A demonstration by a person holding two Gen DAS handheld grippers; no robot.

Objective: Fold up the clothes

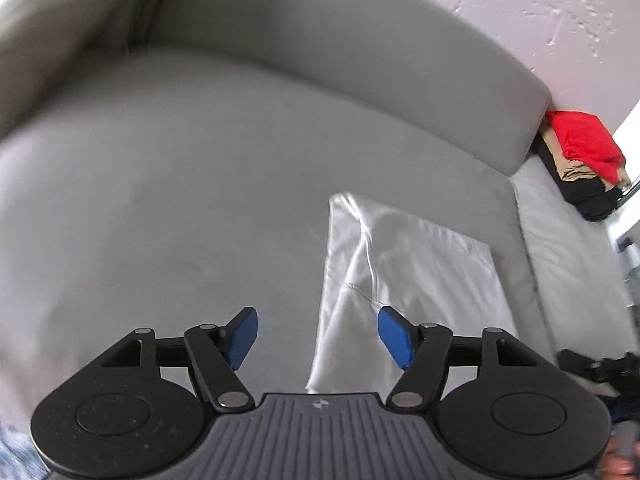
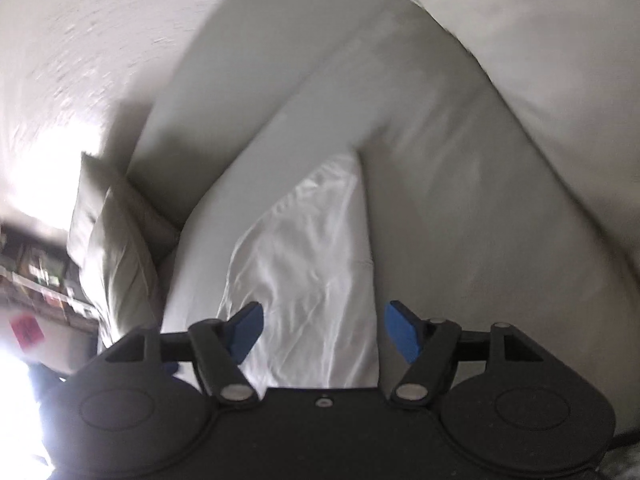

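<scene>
White garment [image 1: 404,280] folded flat near sofa seat's [image 1: 160,200] front edge; left gripper [image 1: 318,336] and right gripper [image 2: 323,332] spread, empty, hovering to smooth or regrip.

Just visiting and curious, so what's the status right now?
Left claw open, empty. Right claw open, empty. White garment folded on sofa. Nothing in the way.

Home living room, grey sofa [image 1: 200,200], cushion [image 2: 116,240]
</scene>
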